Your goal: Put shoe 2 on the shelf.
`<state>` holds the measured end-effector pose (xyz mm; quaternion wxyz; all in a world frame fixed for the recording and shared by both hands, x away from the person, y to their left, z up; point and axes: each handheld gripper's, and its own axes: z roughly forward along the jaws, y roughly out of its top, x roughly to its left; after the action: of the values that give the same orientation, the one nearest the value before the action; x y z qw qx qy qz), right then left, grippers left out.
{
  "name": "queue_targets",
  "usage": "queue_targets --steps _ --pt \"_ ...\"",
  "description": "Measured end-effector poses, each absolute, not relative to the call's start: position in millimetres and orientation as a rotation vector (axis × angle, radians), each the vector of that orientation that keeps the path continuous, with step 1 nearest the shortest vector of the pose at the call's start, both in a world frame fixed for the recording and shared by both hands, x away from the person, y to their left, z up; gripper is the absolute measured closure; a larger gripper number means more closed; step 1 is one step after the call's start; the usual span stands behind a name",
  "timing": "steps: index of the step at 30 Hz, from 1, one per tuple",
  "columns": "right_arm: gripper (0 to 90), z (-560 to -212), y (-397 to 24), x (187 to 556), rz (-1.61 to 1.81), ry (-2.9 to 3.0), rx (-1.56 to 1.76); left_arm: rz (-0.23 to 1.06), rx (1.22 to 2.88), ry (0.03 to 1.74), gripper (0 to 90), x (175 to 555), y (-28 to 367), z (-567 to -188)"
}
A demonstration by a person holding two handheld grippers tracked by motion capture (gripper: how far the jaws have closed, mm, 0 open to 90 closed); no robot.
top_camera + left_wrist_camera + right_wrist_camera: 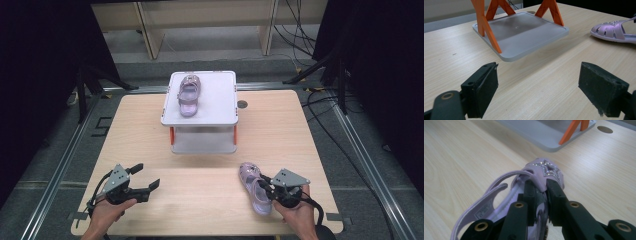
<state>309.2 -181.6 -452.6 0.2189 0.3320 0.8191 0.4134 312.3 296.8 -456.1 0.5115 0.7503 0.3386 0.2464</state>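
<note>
Right tool (541,195) clamped on the sandal (254,187) near the table's front edge (200,231); left tool (145,180) apart over bare wood.

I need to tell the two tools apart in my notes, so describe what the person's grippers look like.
Both are black hand-held tools. The left gripper and the right gripper each carry a grey three-cornered plate with small dark marks on top. Each has two blocky black jaws with flat, rough-looking pads; brass-coloured rivets sit at the linkage pivots. A black cable trails from the right one. No sleeves show.
</note>
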Motion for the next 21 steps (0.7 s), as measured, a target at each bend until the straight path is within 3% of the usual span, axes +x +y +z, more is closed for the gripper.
queue_targets --steps 21 --pt "80.2 -407 -186 323 1.315 2.133 0.904 0.587 1.772 0.842 15.3 315 299 -459"
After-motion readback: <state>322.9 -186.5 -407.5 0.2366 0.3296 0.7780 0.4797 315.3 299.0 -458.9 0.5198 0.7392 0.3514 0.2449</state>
